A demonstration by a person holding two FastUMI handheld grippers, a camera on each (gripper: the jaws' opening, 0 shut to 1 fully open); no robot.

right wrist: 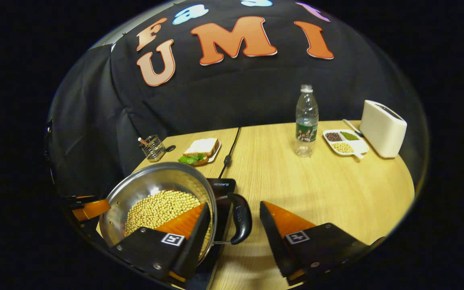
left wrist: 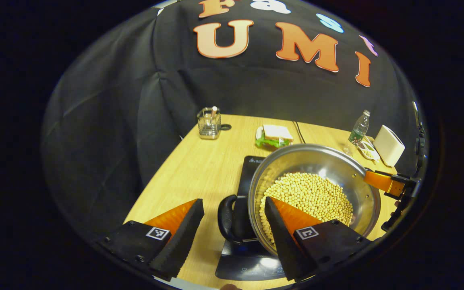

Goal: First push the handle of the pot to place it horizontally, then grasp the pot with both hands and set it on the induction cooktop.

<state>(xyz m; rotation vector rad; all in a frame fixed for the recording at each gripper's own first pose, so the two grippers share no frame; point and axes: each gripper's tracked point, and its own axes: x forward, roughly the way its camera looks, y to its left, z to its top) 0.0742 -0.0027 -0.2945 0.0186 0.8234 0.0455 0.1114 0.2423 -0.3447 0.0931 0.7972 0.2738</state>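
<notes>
Left gripper view: pot over the cooktop, both claws straddling a handle

Left gripper view has the left gripper [left wrist: 234, 219] spread wide, with the pot's black loop handle [left wrist: 228, 219] sitting in the gap between its two fingers. One finger is out over the table [left wrist: 187, 169], the other over the rim and the beans. Nothing's pinched, far as I can see. The pot [left wrist: 336, 165], a shiny steel one full of soybeans [left wrist: 308, 193], sits right ahead of the claw, over the black induction cooktop [left wrist: 252, 165]. Can't tell if it's resting on it or held just above.

Right gripper view is pretty much a mirror: the right gripper [right wrist: 234, 219] is wide open too, with the other black handle [right wrist: 241, 217] between its fingers, untouched by the look of it. Beyond the right claw there's a water bottle [right wrist: 306, 121], a toaster [right wrist: 383, 129], a divided dish [right wrist: 344, 141], a sandwich [right wrist: 201, 149] and a wire holder [right wrist: 153, 148].
</notes>
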